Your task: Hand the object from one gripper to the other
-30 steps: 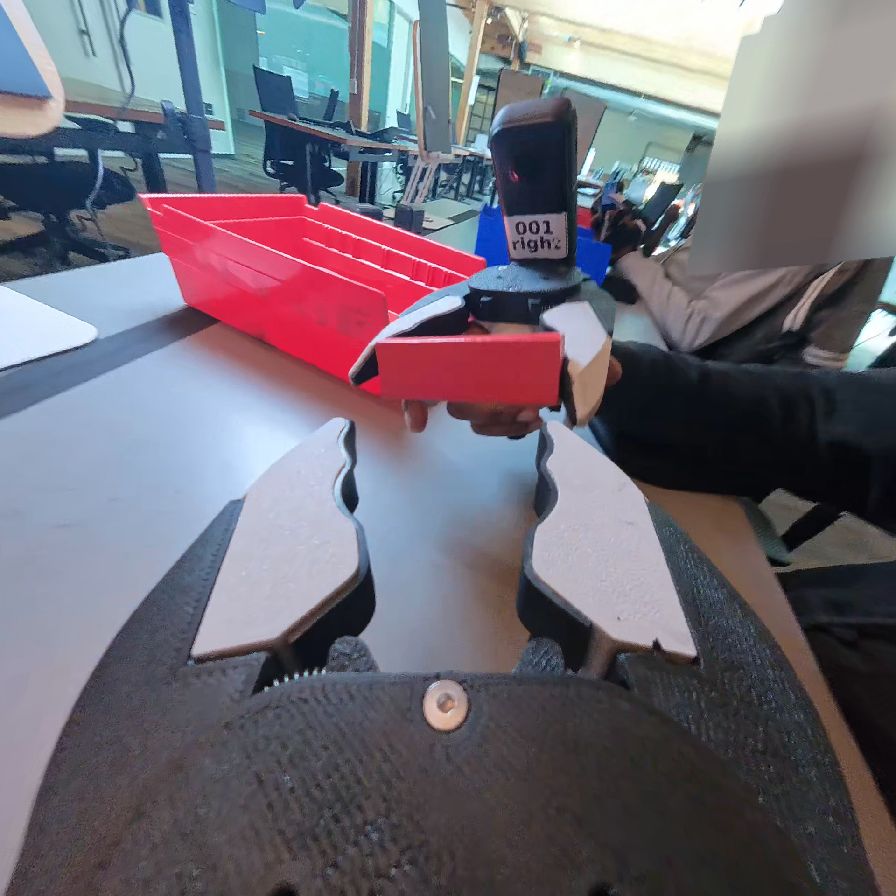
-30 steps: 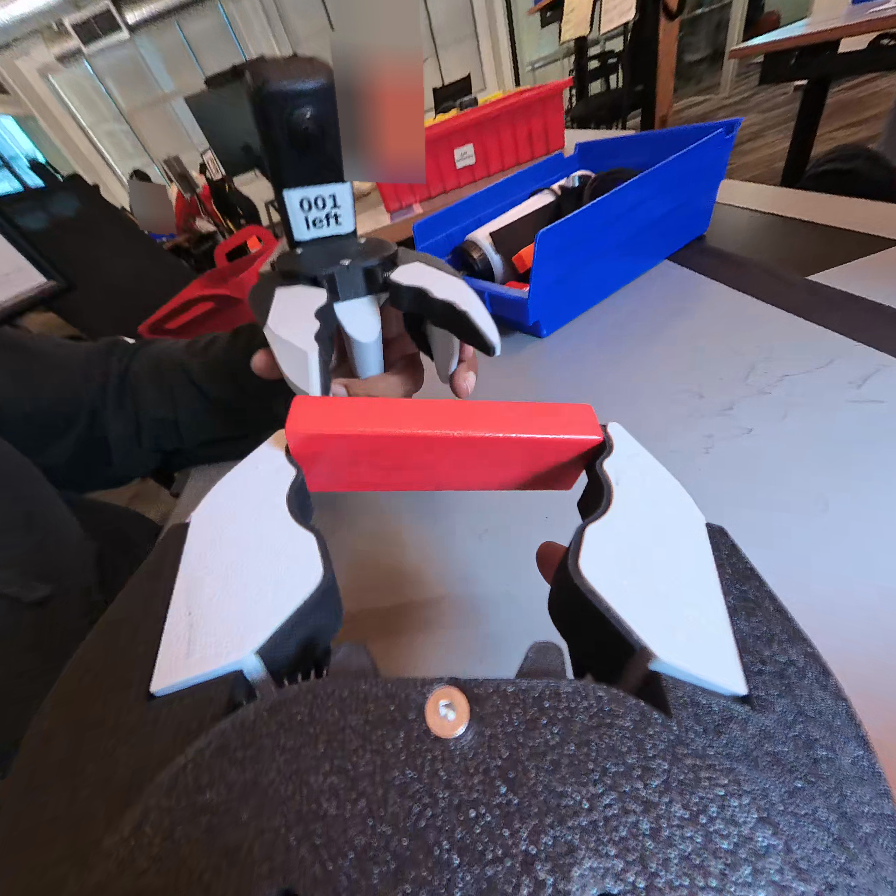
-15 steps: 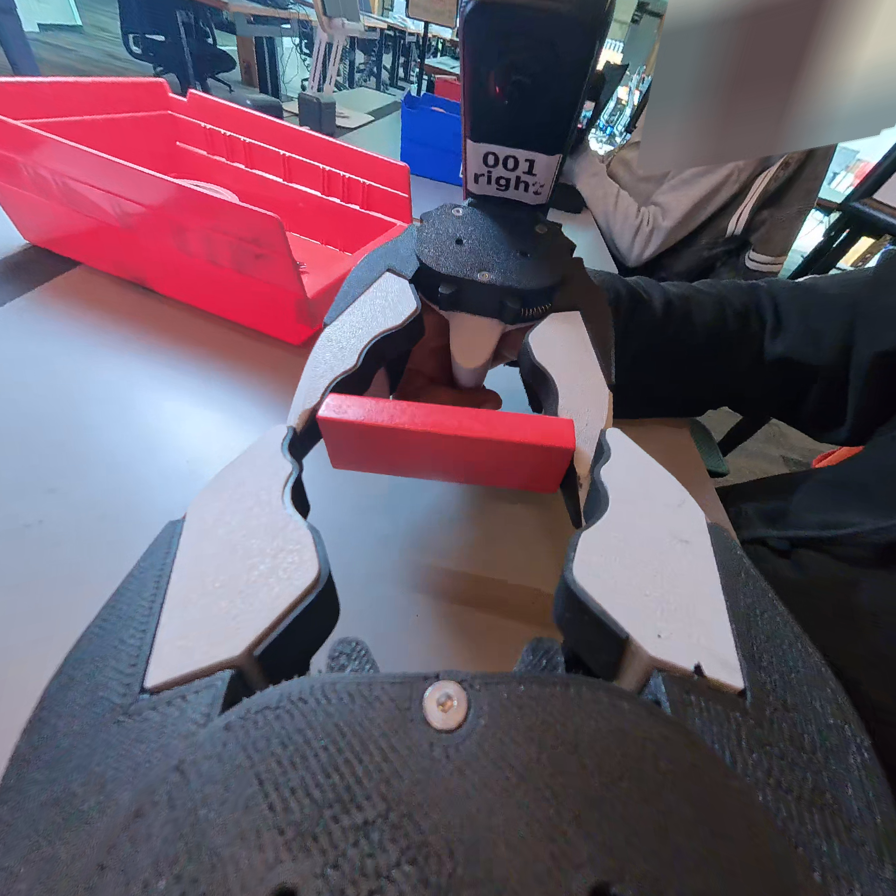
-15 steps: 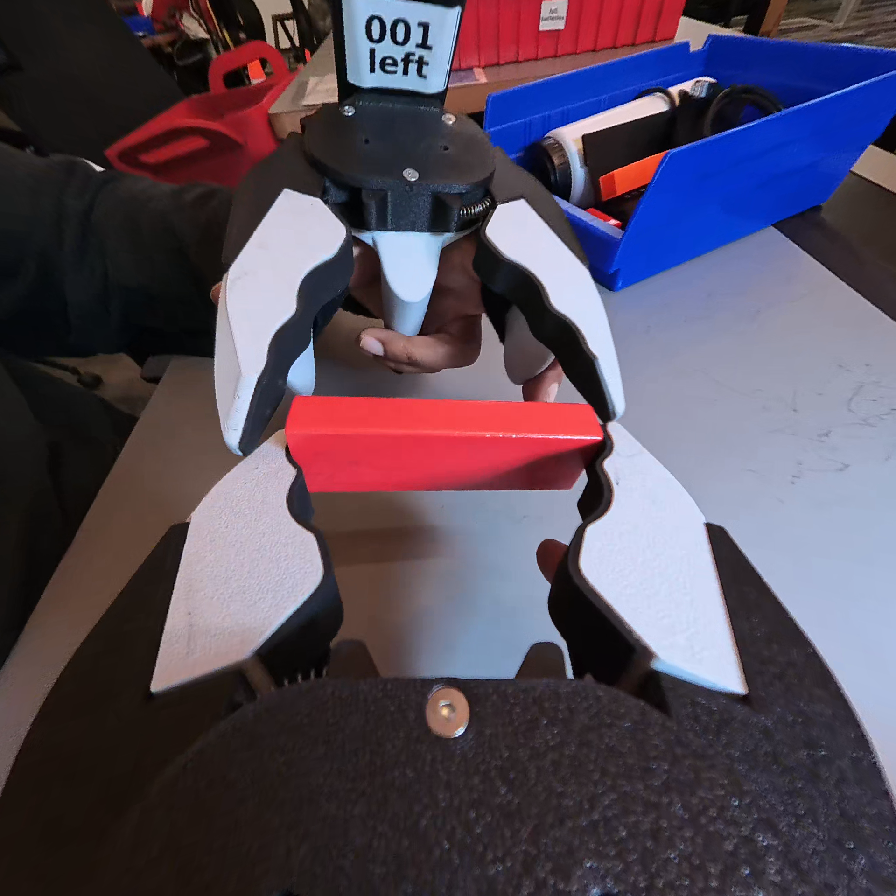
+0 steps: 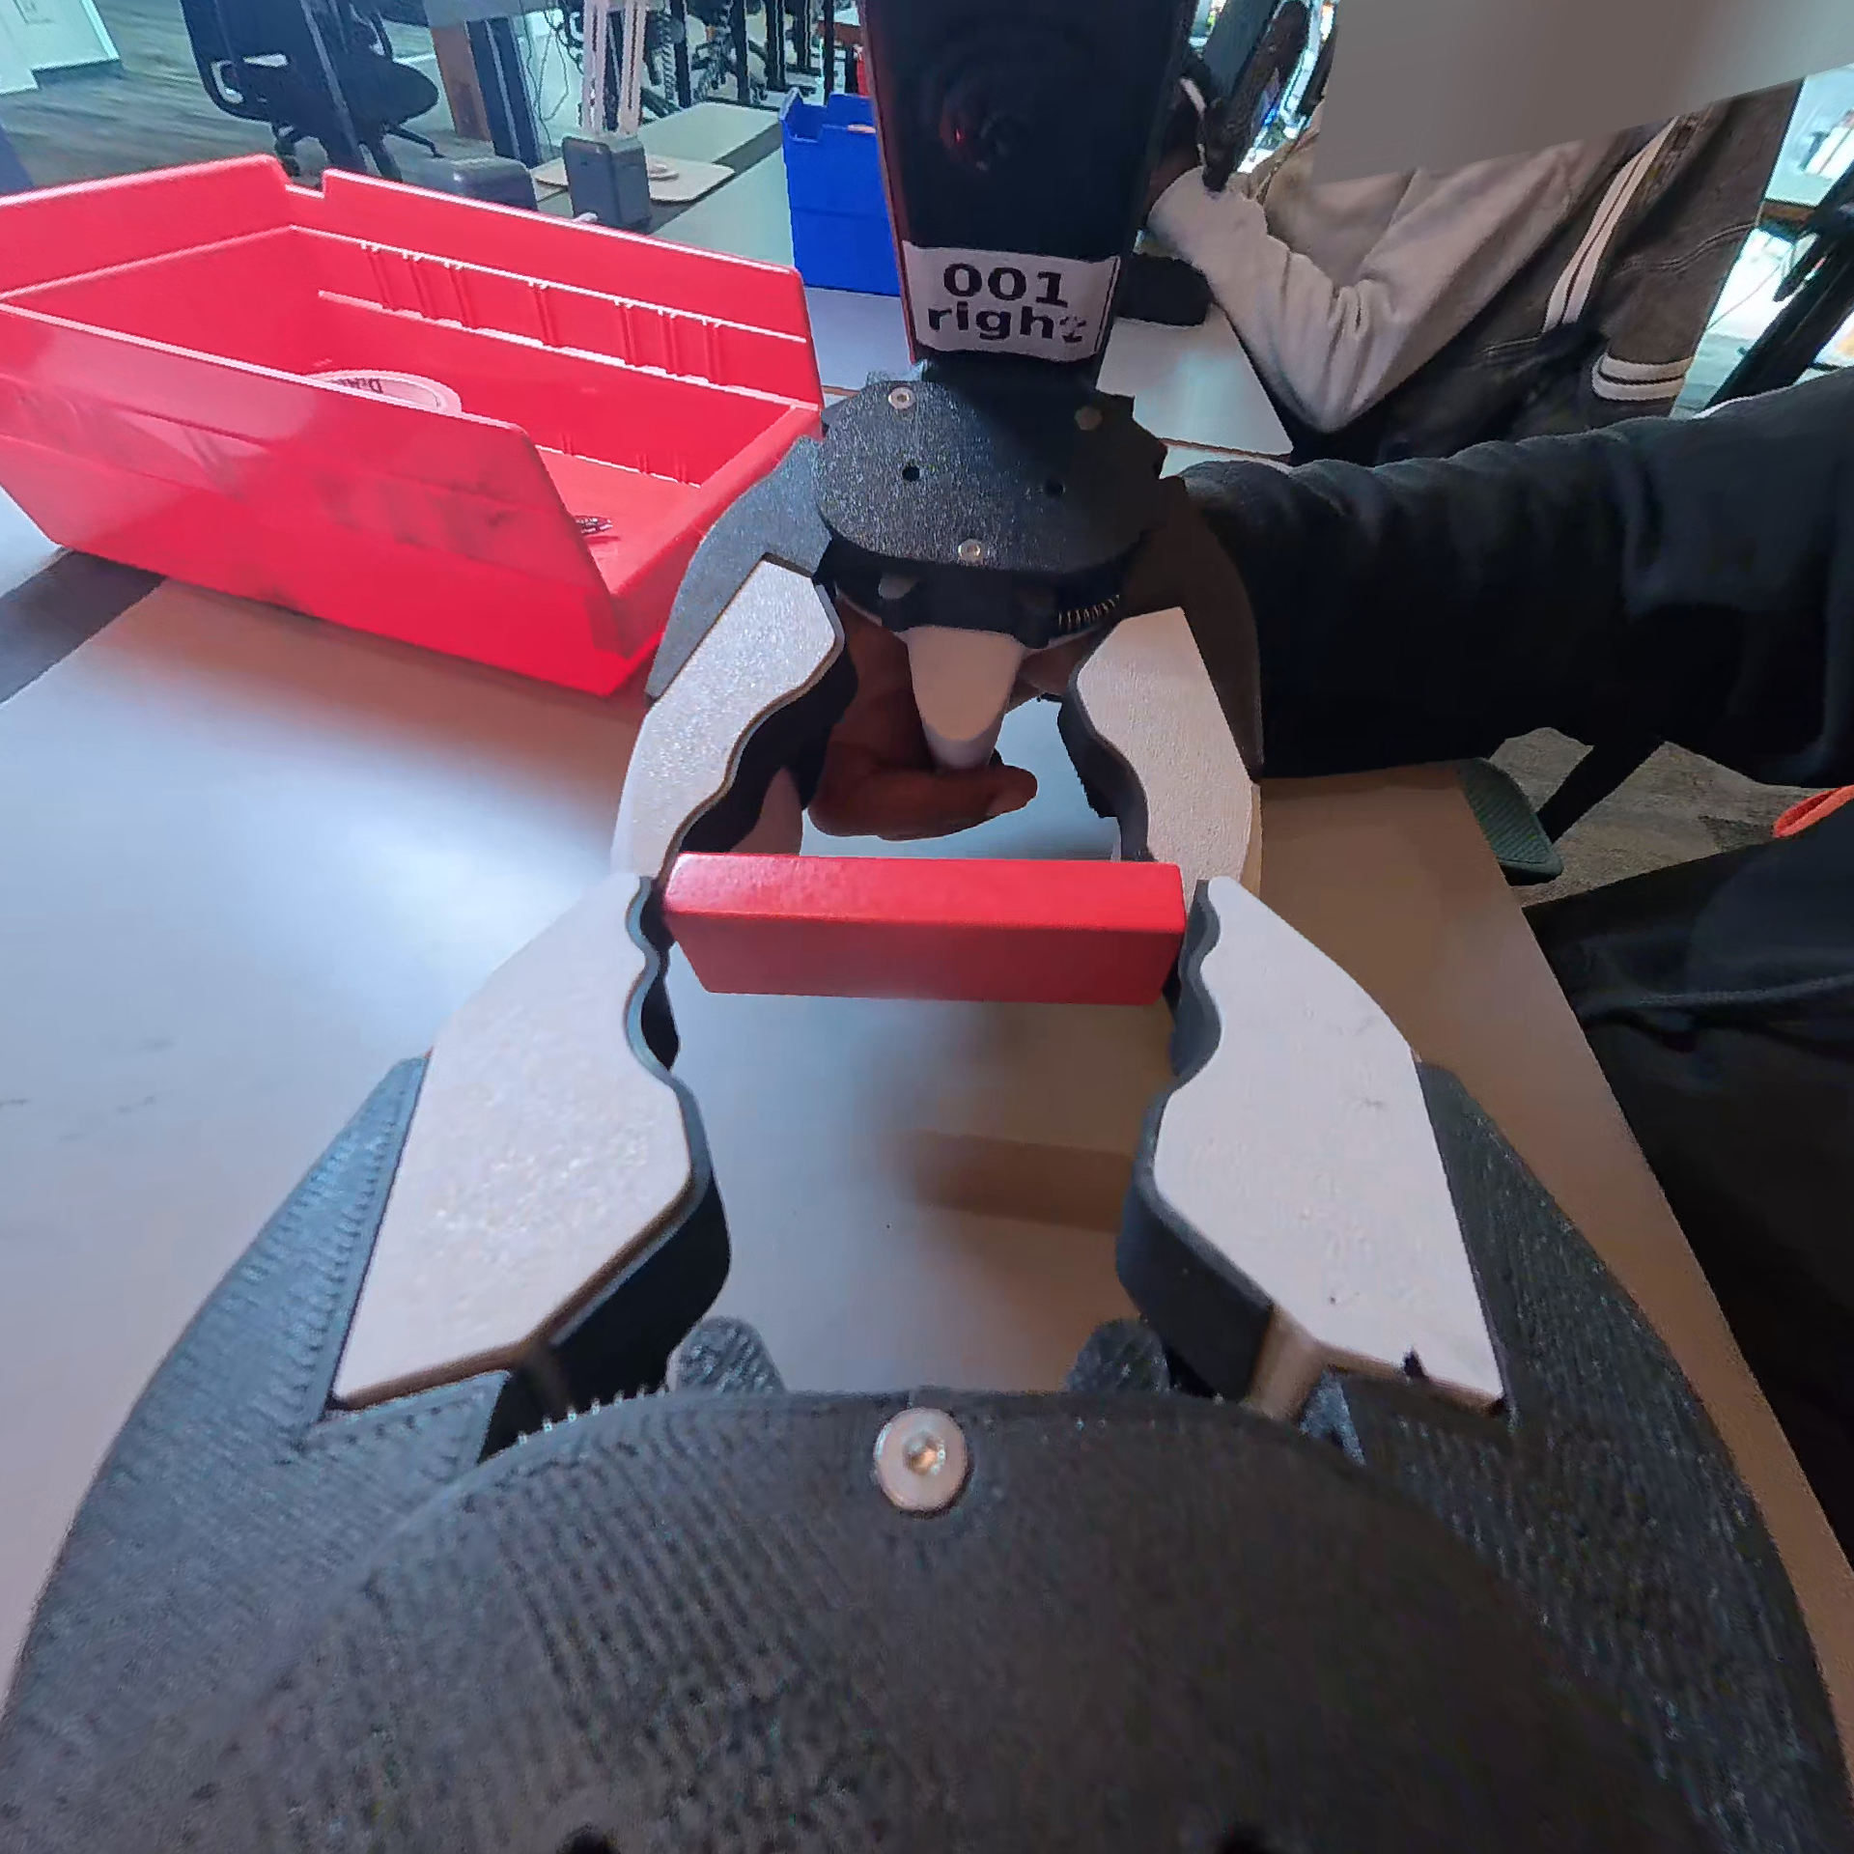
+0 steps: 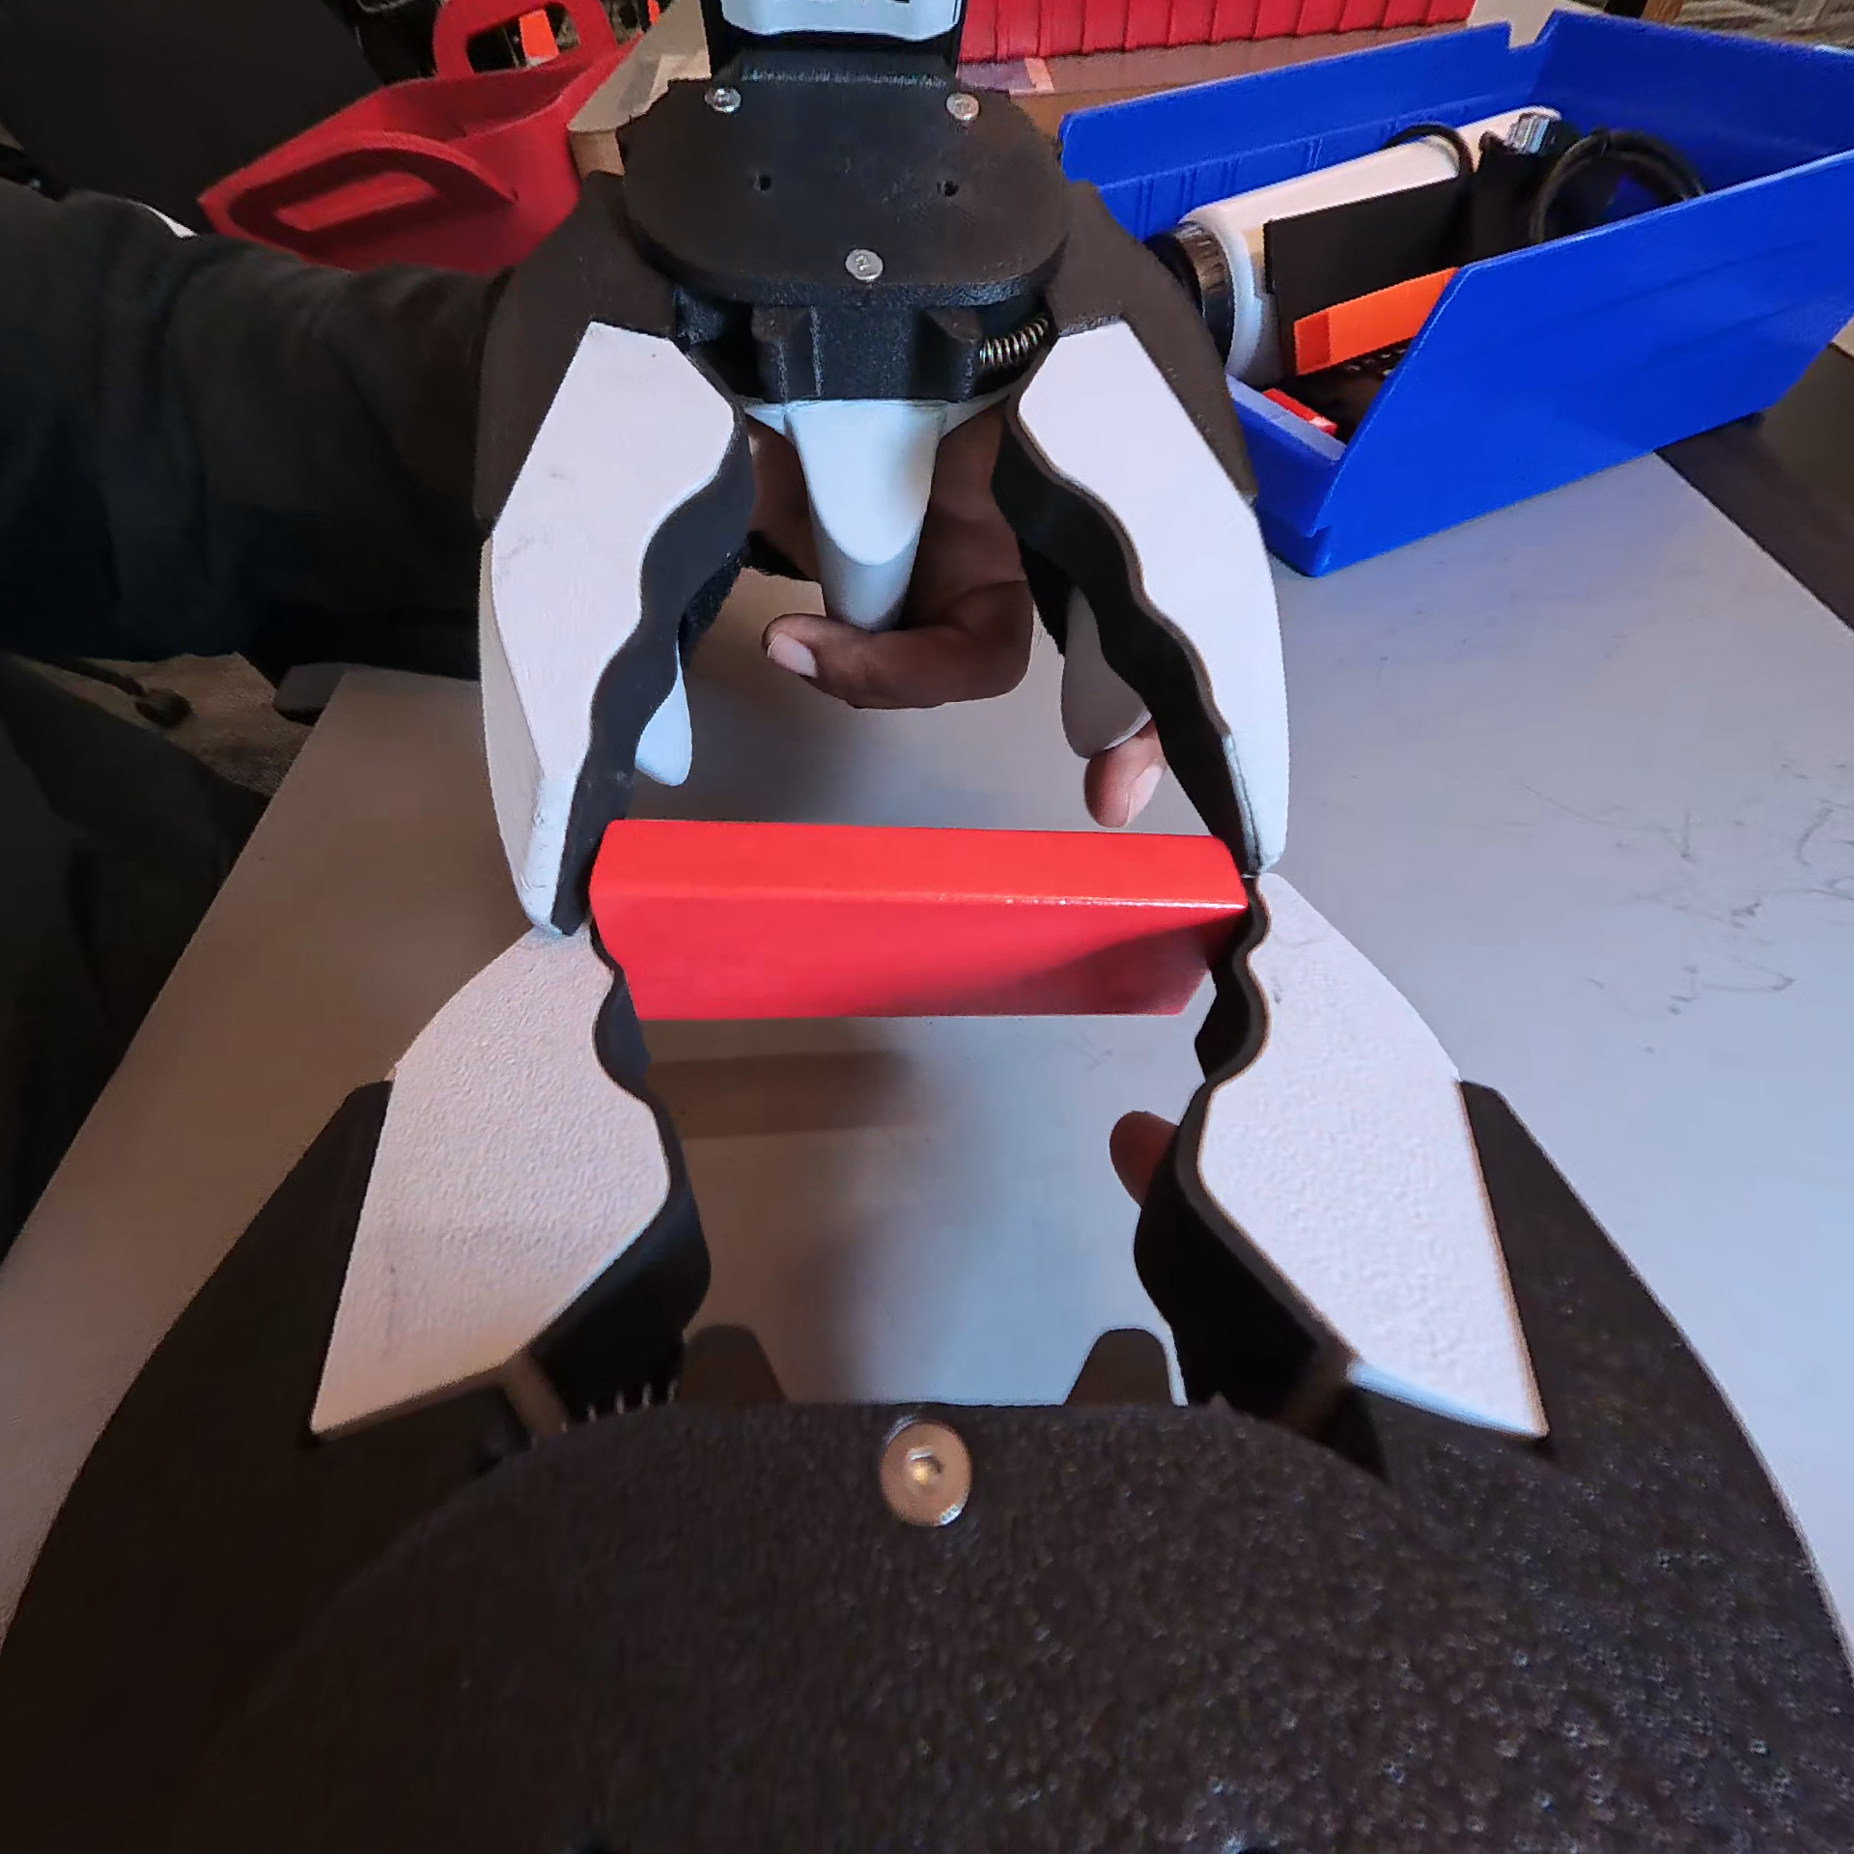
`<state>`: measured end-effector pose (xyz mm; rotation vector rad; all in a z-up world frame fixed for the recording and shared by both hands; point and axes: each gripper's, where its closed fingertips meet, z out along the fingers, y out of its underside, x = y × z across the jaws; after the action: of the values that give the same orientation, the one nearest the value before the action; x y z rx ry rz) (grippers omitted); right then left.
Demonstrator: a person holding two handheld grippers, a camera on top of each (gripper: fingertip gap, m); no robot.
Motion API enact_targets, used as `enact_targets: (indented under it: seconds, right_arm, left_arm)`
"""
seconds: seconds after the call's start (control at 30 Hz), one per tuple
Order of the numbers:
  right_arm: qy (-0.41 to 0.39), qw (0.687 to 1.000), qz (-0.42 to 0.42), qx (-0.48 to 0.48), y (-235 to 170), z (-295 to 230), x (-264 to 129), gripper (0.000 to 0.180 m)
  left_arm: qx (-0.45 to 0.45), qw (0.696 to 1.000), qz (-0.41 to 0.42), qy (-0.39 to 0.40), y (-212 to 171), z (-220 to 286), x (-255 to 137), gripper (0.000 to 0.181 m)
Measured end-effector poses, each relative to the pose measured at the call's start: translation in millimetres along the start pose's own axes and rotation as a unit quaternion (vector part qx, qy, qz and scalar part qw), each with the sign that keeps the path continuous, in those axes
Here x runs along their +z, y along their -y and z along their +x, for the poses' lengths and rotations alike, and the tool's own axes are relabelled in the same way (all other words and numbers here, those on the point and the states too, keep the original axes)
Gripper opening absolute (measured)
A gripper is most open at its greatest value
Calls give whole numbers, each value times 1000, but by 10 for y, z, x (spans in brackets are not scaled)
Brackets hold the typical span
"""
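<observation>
Right wrist view: the right gripper (image 6: 918, 943) holds the rigid, glossy block (image 6: 913, 928) endwise; the left gripper (image 6: 903, 873) brackets its ends, contact unclear.

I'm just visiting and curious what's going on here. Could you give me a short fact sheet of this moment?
object: red block, held level above the table
right gripper: shut on the block's two ends
left gripper: fingertips at the same two ends; firm grip cannot be told
stage: mid-handover
nearby: red bin, blue bin with gear
</observation>
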<state>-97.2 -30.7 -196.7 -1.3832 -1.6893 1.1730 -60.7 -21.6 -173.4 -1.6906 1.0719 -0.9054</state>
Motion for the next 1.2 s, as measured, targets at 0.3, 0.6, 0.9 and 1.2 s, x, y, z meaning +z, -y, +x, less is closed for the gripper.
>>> enact_targets:
  seconds: [0.3,0.6,0.9,1.2]
  right_arm:
    - [-14,999,-32,-28,-75,5,2,109]
    - [-20,999,-18,-32,-4,19,-34,109]
    - [-76,997,10,-4,42,338,-343,114]
    - [-102,987,124,31,306,545,-1032,110]
  left_arm:
    - [20,1000,-20,1,-72,12,23,97]
    - [28,1000,-13,-3,-15,8,1,97]
    - [8,999,31,21,109,-190,-252,96]
    - [-27,993,108,42,298,-428,-665,96]
